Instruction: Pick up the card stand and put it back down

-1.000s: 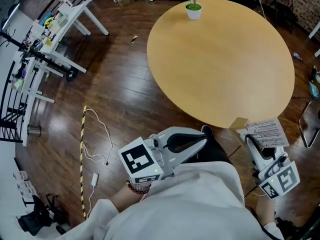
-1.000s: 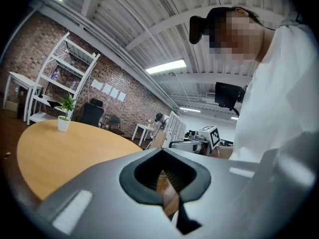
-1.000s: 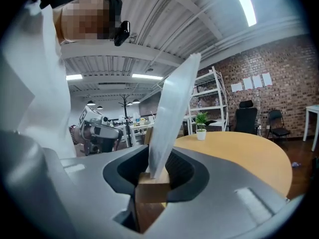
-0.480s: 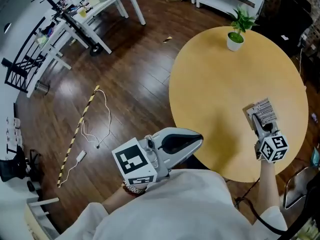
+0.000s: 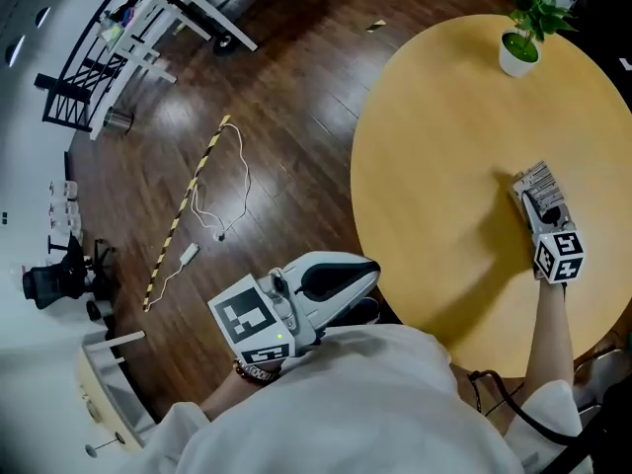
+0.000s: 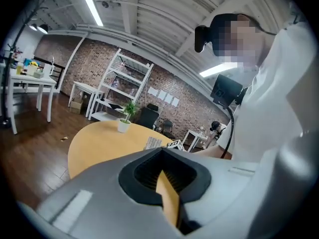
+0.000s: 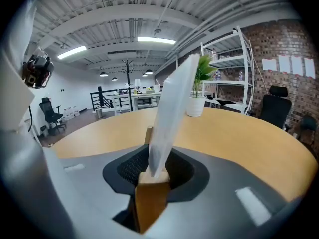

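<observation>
The card stand (image 5: pixel 538 180), a pale printed card in a small wooden base, is over the right part of the round wooden table (image 5: pixel 434 166). My right gripper (image 5: pixel 542 198) is shut on it. In the right gripper view the wooden base (image 7: pixel 150 195) sits between the jaws of the right gripper (image 7: pixel 149 183) and the card (image 7: pixel 172 116) rises upward. Whether the base touches the tabletop I cannot tell. My left gripper (image 5: pixel 341 282) is off the table, close to the person's body, with its jaws together and nothing in them (image 6: pixel 169 195).
A small potted plant (image 5: pixel 521 42) stands at the table's far edge. On the dark wood floor to the left lie a white cable (image 5: pixel 212 220) and a striped tape strip (image 5: pixel 183 215). White tables and a black rack (image 5: pixel 109 57) stand at the far left.
My right gripper has carried the card stand from beyond the table's near edge to over the tabletop's right part. The left gripper has stayed by the body.
</observation>
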Tool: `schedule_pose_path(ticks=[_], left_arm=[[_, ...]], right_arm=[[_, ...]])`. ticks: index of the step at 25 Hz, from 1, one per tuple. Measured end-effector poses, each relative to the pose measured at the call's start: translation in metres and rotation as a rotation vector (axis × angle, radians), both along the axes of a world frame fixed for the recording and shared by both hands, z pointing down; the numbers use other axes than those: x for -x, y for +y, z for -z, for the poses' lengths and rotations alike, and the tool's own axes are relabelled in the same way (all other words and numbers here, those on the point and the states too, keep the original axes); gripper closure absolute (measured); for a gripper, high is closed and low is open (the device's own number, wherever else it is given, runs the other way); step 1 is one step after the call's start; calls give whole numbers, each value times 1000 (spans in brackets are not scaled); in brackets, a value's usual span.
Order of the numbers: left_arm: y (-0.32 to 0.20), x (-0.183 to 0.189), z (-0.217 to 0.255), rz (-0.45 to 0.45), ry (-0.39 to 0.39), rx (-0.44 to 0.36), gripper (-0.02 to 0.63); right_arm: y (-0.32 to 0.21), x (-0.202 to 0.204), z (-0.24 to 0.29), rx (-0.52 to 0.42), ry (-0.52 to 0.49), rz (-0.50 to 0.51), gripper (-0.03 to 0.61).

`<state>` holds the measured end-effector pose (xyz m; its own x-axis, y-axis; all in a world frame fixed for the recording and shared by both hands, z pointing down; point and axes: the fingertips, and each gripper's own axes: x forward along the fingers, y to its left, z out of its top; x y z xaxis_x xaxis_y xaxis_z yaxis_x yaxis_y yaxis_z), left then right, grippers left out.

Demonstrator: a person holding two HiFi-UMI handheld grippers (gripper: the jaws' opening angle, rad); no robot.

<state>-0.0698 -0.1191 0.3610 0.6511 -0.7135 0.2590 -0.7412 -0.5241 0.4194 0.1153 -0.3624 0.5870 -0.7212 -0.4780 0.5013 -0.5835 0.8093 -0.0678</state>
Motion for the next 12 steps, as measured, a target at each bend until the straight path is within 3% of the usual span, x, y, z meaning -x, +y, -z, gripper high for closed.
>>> schedule_pose_path(ticks=[5,12], left_arm=[[-22,-13,-19,0,8,75,626],[-42,-18,-25,-6,-17,116,626]], right_arm=[[-29,-8,-10,-51,-8,29,463],[-36,-9,-15,-85,-22,119,460]])
